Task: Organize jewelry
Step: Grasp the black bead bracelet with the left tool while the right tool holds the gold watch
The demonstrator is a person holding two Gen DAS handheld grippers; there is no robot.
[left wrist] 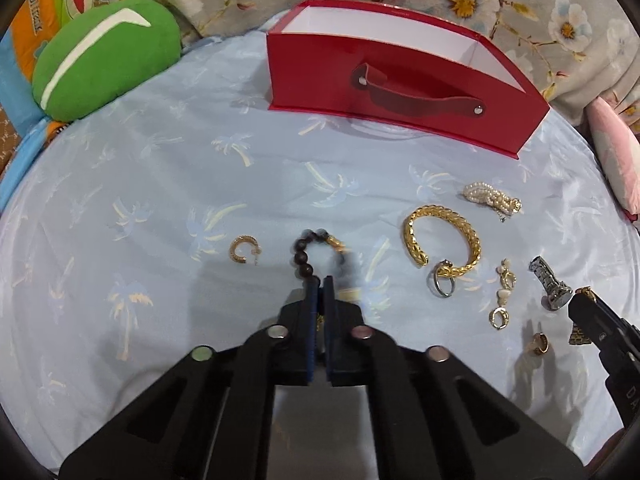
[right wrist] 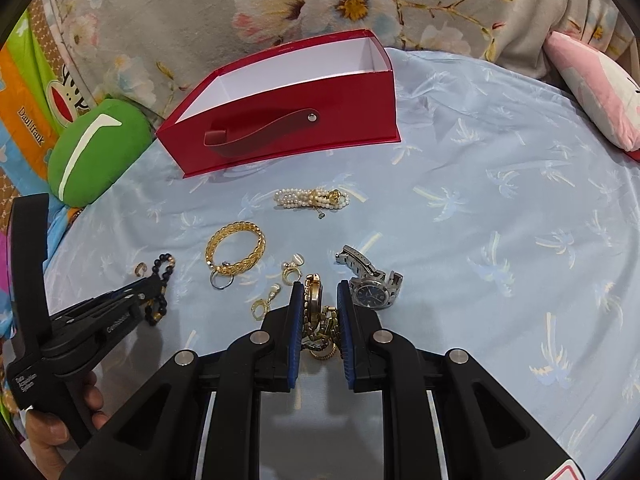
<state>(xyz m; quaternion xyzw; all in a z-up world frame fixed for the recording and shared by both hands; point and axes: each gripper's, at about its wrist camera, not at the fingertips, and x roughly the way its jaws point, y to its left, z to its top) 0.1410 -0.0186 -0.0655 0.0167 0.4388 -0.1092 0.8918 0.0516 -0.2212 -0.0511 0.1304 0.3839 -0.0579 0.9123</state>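
Note:
My left gripper (left wrist: 323, 280) is shut on a dark bead bracelet (left wrist: 310, 250) with gold beads, held just above the bed; it also shows in the right wrist view (right wrist: 162, 280). My right gripper (right wrist: 319, 286) is closed around a gold watch (right wrist: 314, 300) with its band bunched between the pads. An open red box (left wrist: 384, 92) with a white inside stands at the back (right wrist: 280, 136). On the sheet lie a gold braided bangle (left wrist: 440, 236), a pearl bracelet (left wrist: 492, 198), a silver watch (right wrist: 370, 280), a silver ring (left wrist: 443, 282), and earrings (left wrist: 504, 296).
A small gold hoop earring (left wrist: 243, 249) lies left of the beads. A green cushion (left wrist: 104, 56) sits at the back left, a pink pillow (right wrist: 596, 84) at the right. A floral blanket (right wrist: 320, 0) rises behind the box. The bed sheet (left wrist: 160, 200) is pale blue.

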